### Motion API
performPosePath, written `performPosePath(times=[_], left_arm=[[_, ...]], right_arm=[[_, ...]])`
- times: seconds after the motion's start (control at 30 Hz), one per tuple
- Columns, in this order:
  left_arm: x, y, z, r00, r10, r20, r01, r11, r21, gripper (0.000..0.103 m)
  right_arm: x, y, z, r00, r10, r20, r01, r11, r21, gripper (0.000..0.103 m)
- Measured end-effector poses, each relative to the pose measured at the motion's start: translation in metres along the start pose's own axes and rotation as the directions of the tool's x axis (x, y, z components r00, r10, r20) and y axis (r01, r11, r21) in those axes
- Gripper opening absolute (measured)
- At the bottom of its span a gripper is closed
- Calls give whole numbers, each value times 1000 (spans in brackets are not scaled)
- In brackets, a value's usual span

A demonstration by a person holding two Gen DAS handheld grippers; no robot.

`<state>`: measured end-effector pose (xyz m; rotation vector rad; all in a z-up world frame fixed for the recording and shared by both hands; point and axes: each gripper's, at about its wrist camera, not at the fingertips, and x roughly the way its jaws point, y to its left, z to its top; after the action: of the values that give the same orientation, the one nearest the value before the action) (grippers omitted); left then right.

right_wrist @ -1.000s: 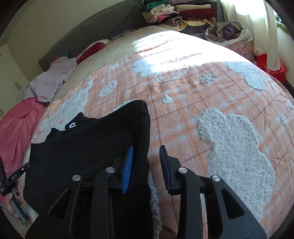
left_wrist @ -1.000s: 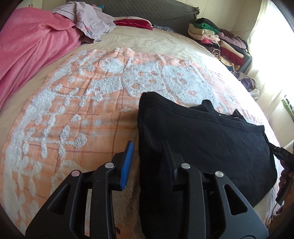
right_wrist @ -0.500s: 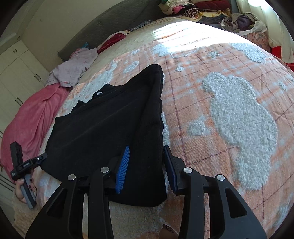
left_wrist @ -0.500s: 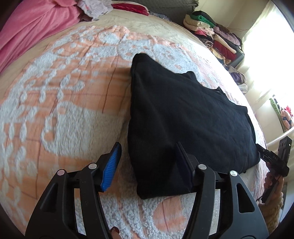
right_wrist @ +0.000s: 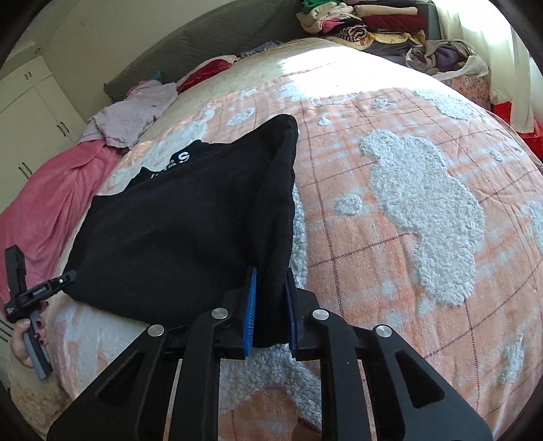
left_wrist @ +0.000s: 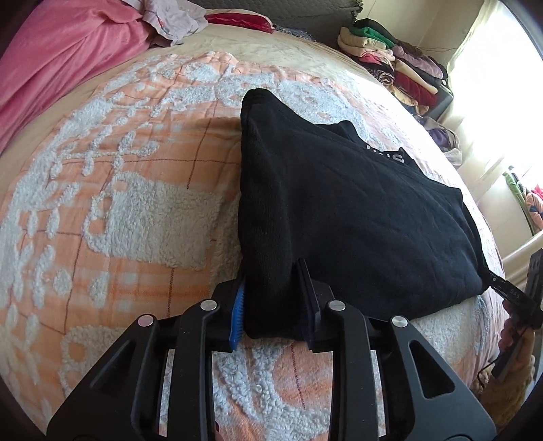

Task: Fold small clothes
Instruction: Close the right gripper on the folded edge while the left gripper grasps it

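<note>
A black garment [left_wrist: 339, 210] with white lettering lies folded on the orange and white bedspread [left_wrist: 118, 210]. My left gripper [left_wrist: 273, 308] is shut on its near left corner. In the right wrist view the same black garment [right_wrist: 183, 230] spreads to the left, and my right gripper [right_wrist: 269, 305] is shut on its near right corner. Each gripper shows at the edge of the other's view, the right one [left_wrist: 516, 298] and the left one [right_wrist: 37, 291], at the garment's opposite near corner.
A pink blanket [left_wrist: 57, 57] and a lilac garment [left_wrist: 176, 20] lie at the head of the bed. Stacked folded clothes [left_wrist: 390, 57] sit at the far right corner. A bag of clothes [right_wrist: 448, 61] stands beside the bed. White cupboards [right_wrist: 30, 112] are on the left.
Both grippers were open over the garment's near edge; they drew back to its near corners and closed on the cloth.
</note>
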<state>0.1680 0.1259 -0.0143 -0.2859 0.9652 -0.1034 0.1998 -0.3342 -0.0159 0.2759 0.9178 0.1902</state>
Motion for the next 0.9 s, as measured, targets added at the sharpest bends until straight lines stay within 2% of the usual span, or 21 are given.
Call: performPosePath(times=[0.1, 0.43, 0.5, 0.7, 0.77, 0.87, 0.9], left_arm=[[-2, 0, -3, 1000, 4, -2, -4, 1000, 5, 21], [-5, -4, -8, 1000, 19, -4, -19, 999, 28, 22], [-5, -4, -9, 1000, 18, -7, -18, 999, 28, 22], [-7, -5, -10, 1000, 17, -14, -17, 999, 28, 22], [-7, -5, -10, 1000, 16, -15, -16, 1000, 25, 23], [-8, -6, -11, 1000, 12, -16, -12, 1000, 27, 27], [-8, -6, -11, 1000, 12, -16, -11, 1000, 28, 27]], right_arm=[[-2, 1, -2, 998, -53, 16, 53, 999, -4, 35], [-6, 10, -5, 991, -130, 39, 131, 991, -30, 44], [-7, 11, -6, 987, -154, 38, 155, 987, -32, 54], [-8, 11, -8, 988, -152, 33, 153, 988, -25, 55], [-9, 12, -10, 987, -157, 34, 158, 987, -23, 59], [-12, 12, -10, 987, -158, 32, 159, 987, -17, 60], [-14, 12, -10, 987, -156, 35, 156, 988, -14, 64]])
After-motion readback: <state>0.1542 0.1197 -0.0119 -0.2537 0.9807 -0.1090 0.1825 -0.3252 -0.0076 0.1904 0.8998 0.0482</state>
